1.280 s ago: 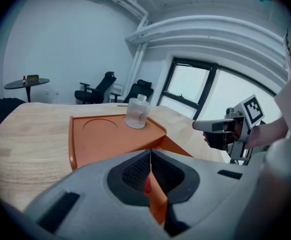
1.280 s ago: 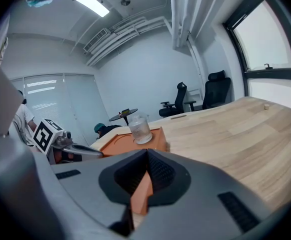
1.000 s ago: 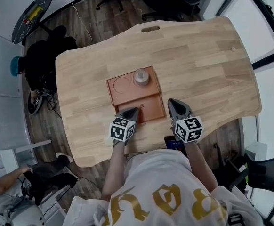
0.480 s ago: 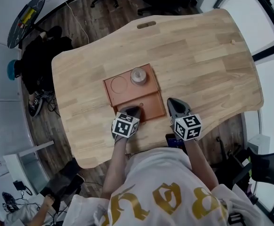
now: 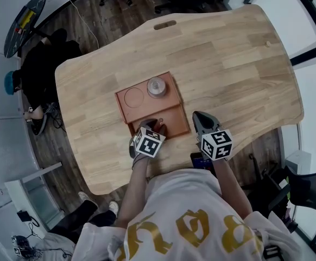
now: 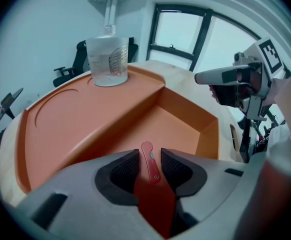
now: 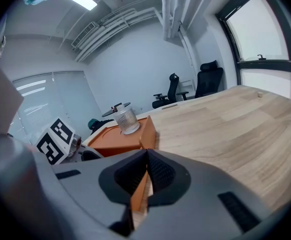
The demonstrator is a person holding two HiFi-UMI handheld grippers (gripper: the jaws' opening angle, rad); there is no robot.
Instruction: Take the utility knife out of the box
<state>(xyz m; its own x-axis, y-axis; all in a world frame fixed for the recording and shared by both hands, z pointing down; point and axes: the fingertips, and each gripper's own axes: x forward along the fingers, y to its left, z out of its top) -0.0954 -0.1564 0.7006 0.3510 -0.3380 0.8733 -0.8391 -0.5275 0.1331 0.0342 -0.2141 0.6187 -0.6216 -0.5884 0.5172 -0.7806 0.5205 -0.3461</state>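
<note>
Wooden table from above, carrying one orange box.

I see a pale wooden table (image 5: 228, 64) with rounded, wavy edges and a slot (image 5: 165, 24) cut through it near its far edge. An orange box (image 5: 147, 109) lies flat on it, left of centre and close to the near edge. A tiny pale object (image 5: 267, 44), too small for me to identify, sits well apart near the far right corner.
</note>
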